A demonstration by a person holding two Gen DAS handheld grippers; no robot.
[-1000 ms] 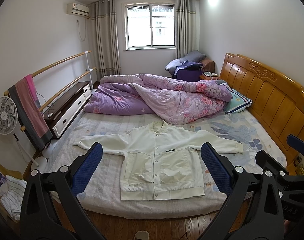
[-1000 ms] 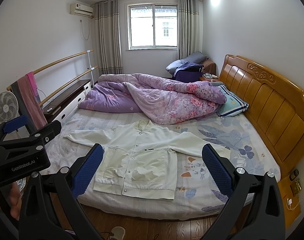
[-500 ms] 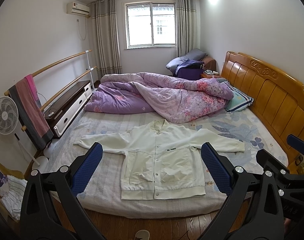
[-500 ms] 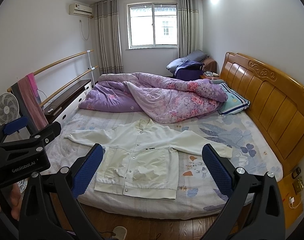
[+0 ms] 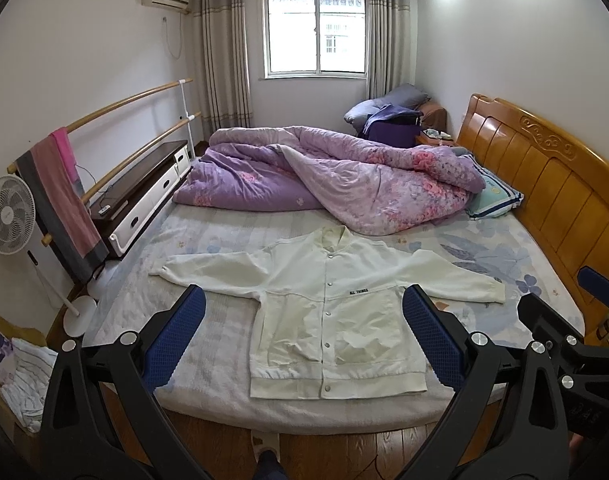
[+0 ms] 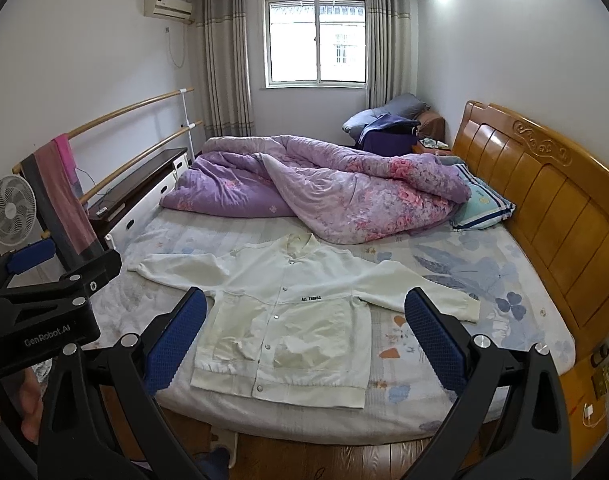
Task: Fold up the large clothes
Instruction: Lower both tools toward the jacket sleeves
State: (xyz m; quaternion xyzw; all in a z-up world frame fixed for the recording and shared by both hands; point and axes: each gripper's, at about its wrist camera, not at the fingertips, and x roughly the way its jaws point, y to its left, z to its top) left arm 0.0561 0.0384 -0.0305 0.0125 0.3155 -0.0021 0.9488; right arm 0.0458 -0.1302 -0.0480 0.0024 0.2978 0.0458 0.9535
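Our black left gripper with blue pads (image 5: 302, 328) and its right twin (image 6: 304, 330) hung spread wide and empty, short of the cream snap-button jacket (image 5: 332, 312) lying flat, sleeves outstretched, below the rumpled purple floral quilt (image 5: 344, 184).

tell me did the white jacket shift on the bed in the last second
No. The white jacket lies flat in the same spot, collar just short of the purple quilt; only the cameras drifted slightly.

Both grippers are matte black plastic frames with angular struts, dotted with round silver screws. Each finger (image 5: 175, 336) carries a blue pad with a fine grid texture. In the right wrist view the left gripper (image 6: 36, 280) bears white "GenRobot.AI" lettering.
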